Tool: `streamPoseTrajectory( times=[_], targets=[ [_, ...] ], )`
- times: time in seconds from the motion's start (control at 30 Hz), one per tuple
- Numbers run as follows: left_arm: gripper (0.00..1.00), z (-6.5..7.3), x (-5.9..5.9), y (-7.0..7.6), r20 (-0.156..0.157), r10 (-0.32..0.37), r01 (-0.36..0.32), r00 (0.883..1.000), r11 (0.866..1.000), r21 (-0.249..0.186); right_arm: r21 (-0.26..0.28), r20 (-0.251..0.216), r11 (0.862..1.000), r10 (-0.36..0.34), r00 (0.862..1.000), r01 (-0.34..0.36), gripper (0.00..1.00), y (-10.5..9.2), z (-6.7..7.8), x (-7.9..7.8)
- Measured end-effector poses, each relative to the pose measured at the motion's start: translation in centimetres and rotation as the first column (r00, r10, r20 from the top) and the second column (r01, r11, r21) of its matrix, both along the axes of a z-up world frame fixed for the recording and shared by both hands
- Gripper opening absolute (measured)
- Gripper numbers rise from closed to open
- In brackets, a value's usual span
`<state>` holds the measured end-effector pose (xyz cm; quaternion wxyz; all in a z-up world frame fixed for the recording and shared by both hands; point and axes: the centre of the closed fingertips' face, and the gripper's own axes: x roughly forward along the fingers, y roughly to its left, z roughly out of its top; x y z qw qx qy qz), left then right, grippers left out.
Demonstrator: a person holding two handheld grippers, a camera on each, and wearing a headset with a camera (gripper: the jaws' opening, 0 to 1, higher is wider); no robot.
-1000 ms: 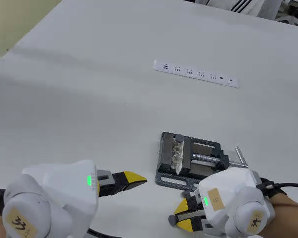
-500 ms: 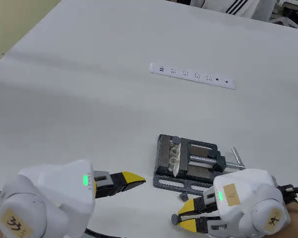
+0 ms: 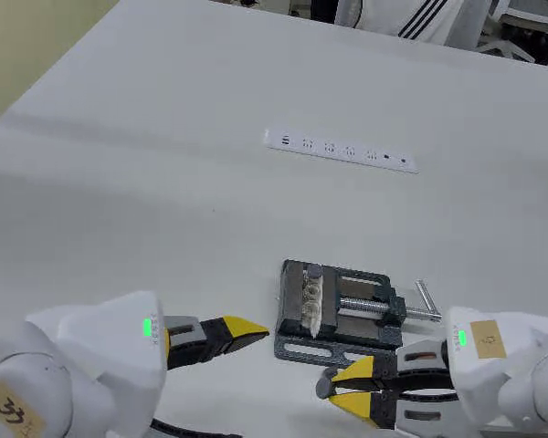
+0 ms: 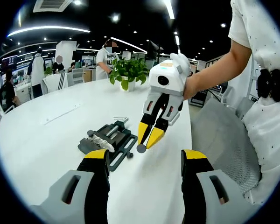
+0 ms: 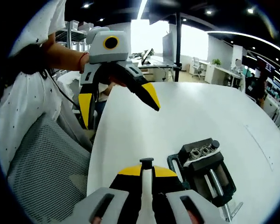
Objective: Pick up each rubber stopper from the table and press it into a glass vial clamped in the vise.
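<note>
- Head view: the left gripper (image 3: 238, 329) sits low at the left. Its yellow tips point toward the vise (image 3: 340, 308), which stands just ahead of them on the white table (image 3: 146, 192). From this angle I cannot tell how far its jaws are spread.
- The right gripper (image 3: 343, 387) comes in from the lower right, clenched on a dark rubber stopper (image 3: 322, 389) at its very tips. The vise base lies just beyond those tips and apart from them.
- A row of glass vials (image 3: 311, 297) is clamped in the vise. A white power strip (image 3: 338, 151) lies well beyond both grippers.
- Left gripper view: the left gripper (image 4: 146, 155) has its own jaws released, wide apart with nothing between them. The vise (image 4: 107, 140) is ahead and slightly to their left.
- The right gripper (image 4: 149, 136) hangs straight ahead, tips down. The stopper (image 4: 141, 148) is pinched at its point, just above the table and beside the vise.
- A potted plant (image 4: 128, 72) stands far ahead at the table's end, with people beyond it.
- Right gripper view: the right gripper (image 5: 147, 171) has its jaws closed together on the stopper (image 5: 146, 162), which stands up between the yellow tips.
- The vise (image 5: 203, 165) is ahead and to the right, and the vials (image 5: 200, 150) show as a row of round mouths in its grip.
- The left gripper (image 5: 119, 103) hangs ahead and to the left, its jaws spread and holding nothing.
</note>
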<state>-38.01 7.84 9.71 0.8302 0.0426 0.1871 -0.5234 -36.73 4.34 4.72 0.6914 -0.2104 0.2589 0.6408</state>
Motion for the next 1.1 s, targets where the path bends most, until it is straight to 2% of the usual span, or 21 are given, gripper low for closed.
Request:
streamPoseTrajectory(
  times=[0.1,0.2,0.33,0.47,0.57,0.63,0.7,0.73,0.8,0.83,0.93,1.03,1.1],
  targets=[
    [0.59,0.8,0.4,-0.1,0.006,0.007,-0.007,1.000,1.000,-0.023,0.045,-0.016,0.998,-0.041,0.999,0.041,0.01,0.1,0.9,0.2],
    [0.58,1.6,0.8,-0.1,0.009,0.020,-0.020,1.000,0.999,-0.048,0.111,-0.047,0.988,-0.099,0.994,0.104,0.01,0.2,2.1,0.6],
    [0.57,2.6,1.3,0.0,-0.002,0.048,-0.048,0.999,0.994,-0.097,0.197,-0.100,0.963,-0.168,0.981,0.185,0.01,0.3,3.9,1.2],
    [0.57,3.5,1.7,0.1,-0.017,0.073,-0.075,0.997,0.986,-0.147,0.244,-0.114,0.944,-0.200,0.973,0.223,0.01,0.2,5.2,1.5],
    [0.56,4.1,2.0,0.2,-0.020,0.087,-0.089,0.996,0.981,-0.171,0.279,-0.135,0.927,-0.219,0.966,0.249,0.01,0.3,6.2,1.6],
    [0.55,4.3,2.1,0.3,-0.021,0.094,-0.096,0.995,0.979,-0.182,0.290,-0.141,0.921,-0.226,0.964,0.259,0.01,0.3,6.6,1.7],
    [0.54,4.3,2.3,0.4,-0.013,0.105,-0.106,0.994,0.978,-0.180,0.306,-0.154,0.912,-0.234,0.960,0.272,0.01,0.4,7.1,1.7],
    [0.53,4.4,2.5,0.6,0.019,0.110,-0.105,0.994,0.981,-0.165,0.313,-0.162,0.907,-0.240,0.957,0.281,0.01,0.5,7.3,1.7],
    [0.49,4.4,2.4,0.7,0.045,0.104,-0.097,0.994,0.986,-0.133,0.324,-0.178,0.899,-0.248,0.952,0.294,0.01,0.5,7.6,1.7],
    [0.49,4.0,2.4,0.8,0.083,0.090,-0.083,0.992,0.993,-0.079,0.334,-0.193,0.891,-0.256,0.947,0.308,0.01,0.6,7.9,1.8],
    [0.48,4.2,2.3,0.5,0.137,0.071,-0.065,0.988,0.997,-0.044,0.351,-0.206,0.880,-0.261,0.943,0.320,0.01,0.7,8.5,1.8],
    [0.44,4.6,2.8,0.5,0.226,0.061,-0.067,0.972,0.998,0.019,0.365,-0.217,0.870,-0.268,0.939,0.333,0.01,1.0,9.1,1.9],
    [0.43,5.3,3.2,0.5,0.303,0.060,-0.080,0.951,0.995,0.054,0.376,-0.221,0.861,-0.275,0.936,0.342,0.01,1.1,9.6,1.9]
  ],
)
